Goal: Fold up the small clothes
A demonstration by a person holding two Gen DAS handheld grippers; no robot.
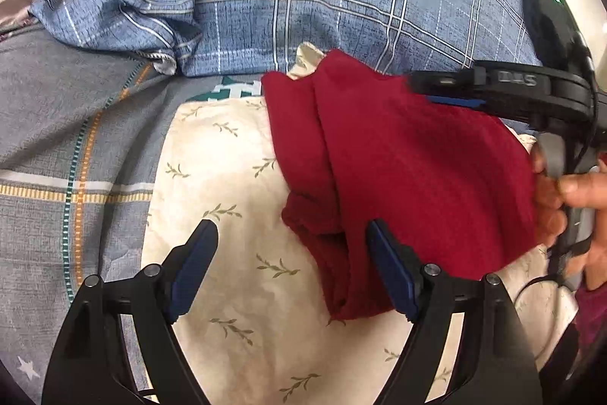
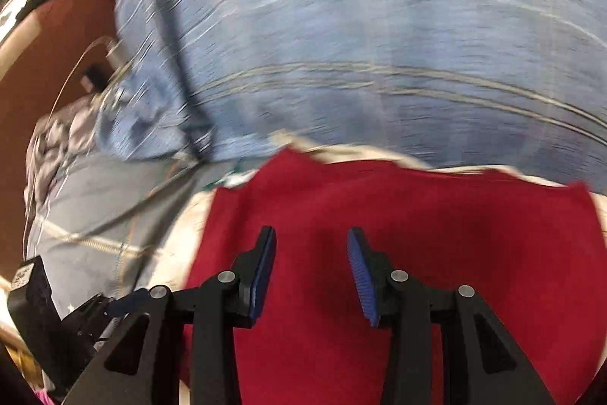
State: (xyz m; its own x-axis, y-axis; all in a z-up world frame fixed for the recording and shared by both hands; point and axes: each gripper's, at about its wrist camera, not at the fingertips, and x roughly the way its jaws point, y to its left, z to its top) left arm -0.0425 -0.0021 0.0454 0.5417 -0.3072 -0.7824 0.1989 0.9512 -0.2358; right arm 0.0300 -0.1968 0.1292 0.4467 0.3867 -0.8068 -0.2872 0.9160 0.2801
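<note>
Red garment, folded, lies on a cream leaf-print cloth at centre right of the left wrist view. The left gripper stands wide open and empty, its right pad at the garment's edge. The right gripper, half open, holds nothing above the garment; its view is motion-blurred. A hand is cut off at right.

Left tongs gaping, empty; right tongs half-parted, empty.
</note>
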